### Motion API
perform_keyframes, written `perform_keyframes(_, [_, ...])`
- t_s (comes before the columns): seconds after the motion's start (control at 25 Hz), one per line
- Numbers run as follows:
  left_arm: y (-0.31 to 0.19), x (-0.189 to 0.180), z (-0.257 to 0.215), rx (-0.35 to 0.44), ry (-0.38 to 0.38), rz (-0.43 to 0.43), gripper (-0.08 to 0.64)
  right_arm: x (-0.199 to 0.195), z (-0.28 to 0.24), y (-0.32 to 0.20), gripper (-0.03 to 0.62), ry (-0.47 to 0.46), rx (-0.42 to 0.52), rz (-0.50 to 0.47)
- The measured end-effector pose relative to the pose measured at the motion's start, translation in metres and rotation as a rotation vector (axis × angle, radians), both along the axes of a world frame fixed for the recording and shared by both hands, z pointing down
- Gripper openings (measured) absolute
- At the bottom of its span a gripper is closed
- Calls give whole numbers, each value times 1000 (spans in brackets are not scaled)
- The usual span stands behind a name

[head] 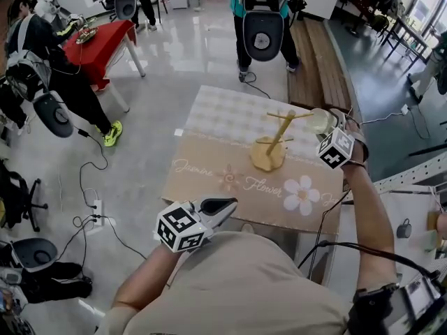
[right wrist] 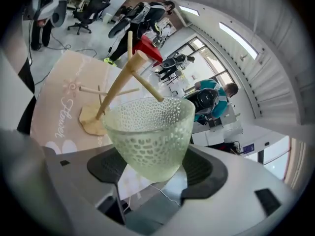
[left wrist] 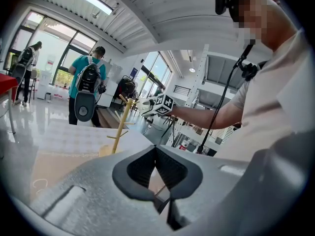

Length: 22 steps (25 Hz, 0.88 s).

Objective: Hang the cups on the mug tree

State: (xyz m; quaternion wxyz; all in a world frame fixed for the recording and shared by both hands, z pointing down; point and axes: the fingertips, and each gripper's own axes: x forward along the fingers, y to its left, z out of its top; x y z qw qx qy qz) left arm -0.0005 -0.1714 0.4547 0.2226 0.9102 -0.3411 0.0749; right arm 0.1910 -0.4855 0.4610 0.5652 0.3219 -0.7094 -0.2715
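Note:
A wooden mug tree (head: pixel 277 137) stands on the beige tablecloth (head: pixel 209 159), right of the middle. My right gripper (head: pixel 325 130) is shut on a pale green dimpled glass cup (head: pixel 320 121) at the right end of the tree's upper peg. In the right gripper view the cup (right wrist: pixel 147 132) sits between the jaws of the right gripper (right wrist: pixel 152 157), and a peg tip (right wrist: pixel 158 97) meets its rim. The cup's handle is hidden. My left gripper (head: pixel 225 205) hovers over the table's near edge, shut and empty (left wrist: pixel 156 157). From there the mug tree (left wrist: pixel 119 127) shows ahead.
The tablecloth carries a white flower print (head: pixel 302 195). A person with a backpack (head: pixel 261 19) stands beyond the table's far edge. More people sit by a red table (head: pixel 98 40) at far left. Cables (head: pixel 91 187) lie on the floor to the left.

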Motion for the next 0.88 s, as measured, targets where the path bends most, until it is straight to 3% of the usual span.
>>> perform_keyframes(0.4, [10,-17,3,5,21,-23,8,-22,-4,-2,356,221,72,-47])
perform_keyframes(0.88, [28,-39,-3,19,35,-63,8,-44,-7,12,356,501,250,-107])
